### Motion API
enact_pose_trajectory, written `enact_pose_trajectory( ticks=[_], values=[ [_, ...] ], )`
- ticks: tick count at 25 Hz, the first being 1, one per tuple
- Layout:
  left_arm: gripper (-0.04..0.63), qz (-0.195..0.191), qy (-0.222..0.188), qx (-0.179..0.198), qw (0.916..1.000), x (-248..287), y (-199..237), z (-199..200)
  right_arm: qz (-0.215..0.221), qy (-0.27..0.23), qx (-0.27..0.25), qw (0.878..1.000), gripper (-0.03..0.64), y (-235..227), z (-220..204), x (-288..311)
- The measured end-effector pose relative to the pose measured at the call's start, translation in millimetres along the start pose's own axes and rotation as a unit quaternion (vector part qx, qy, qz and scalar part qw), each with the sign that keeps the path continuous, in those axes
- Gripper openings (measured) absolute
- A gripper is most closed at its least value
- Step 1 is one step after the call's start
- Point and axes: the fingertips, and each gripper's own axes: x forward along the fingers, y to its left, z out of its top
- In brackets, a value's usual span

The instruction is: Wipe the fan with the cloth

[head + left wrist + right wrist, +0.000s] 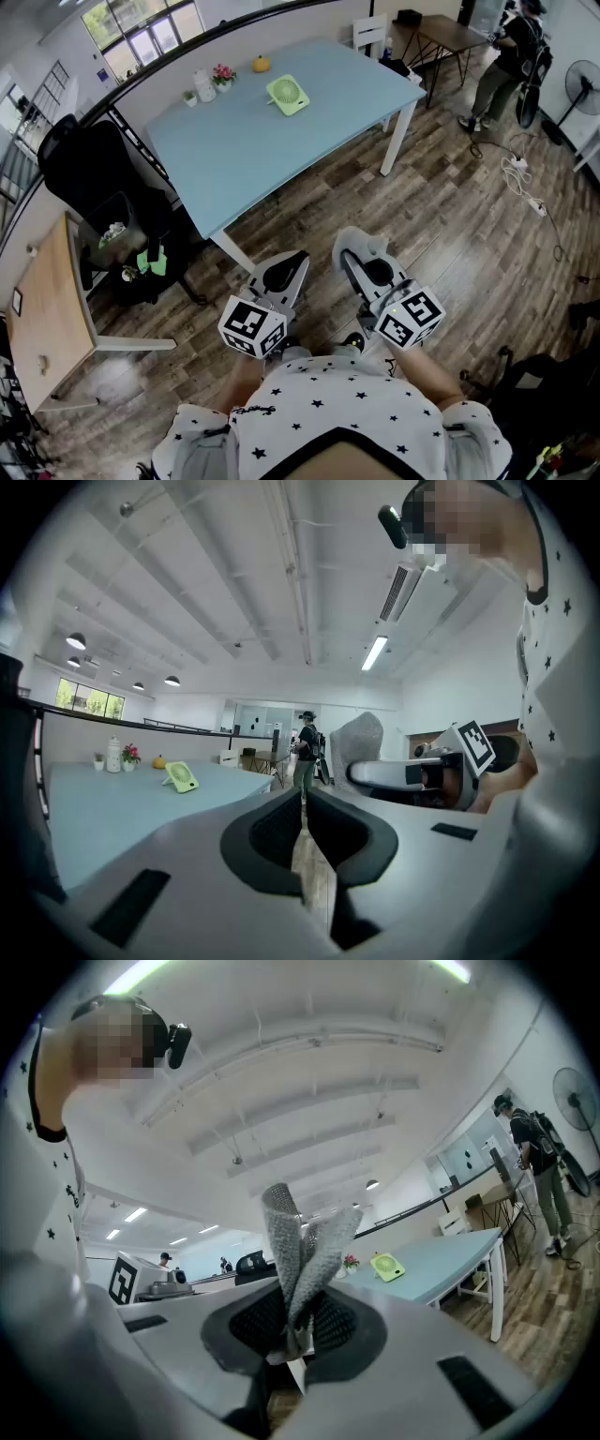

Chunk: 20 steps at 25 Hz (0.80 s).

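Note:
The small green fan (287,94) lies on the far part of the light blue table (244,159), well ahead of both grippers. It also shows small in the left gripper view as the fan (180,777) and in the right gripper view as the fan (385,1266). My right gripper (361,264) is held low near my body, above the wooden floor. It is shut on a grey knitted cloth (298,1241) that sticks up out of the jaws. My left gripper (284,274) is beside it. Its jaws are shut with nothing between them.
A white bottle (204,86), a flower pot (222,75) and an orange fruit (261,64) stand at the table's far edge. A black office chair (94,178) is left of the table. A person (506,56) and a pedestal fan (581,84) are at the back right; cables (520,178) lie on the floor.

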Motion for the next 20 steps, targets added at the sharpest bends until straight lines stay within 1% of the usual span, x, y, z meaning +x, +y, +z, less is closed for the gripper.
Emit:
enact_pose_trajectory(
  ticks=[8, 16, 20],
  values=[
    [0.040, 0.004, 0.000, -0.003, 1.0000, 9.1, -7.2, 2.7, 0.009, -0.001, 0.004, 1.000, 0.046, -8.1, 3.9, -4.9],
    [0.040, 0.023, 0.009, -0.003, 0.9997, 19.3, -13.9, -0.6, 0.030, -0.009, 0.026, 0.999, 0.048, -19.8, 6.4, -11.8],
    [0.040, 0.031, 0.011, -0.003, 0.9995, 29.0, -23.6, -2.3, 0.032, -0.010, 0.036, 0.999, 0.049, -32.8, 6.8, -21.2]
  ],
)
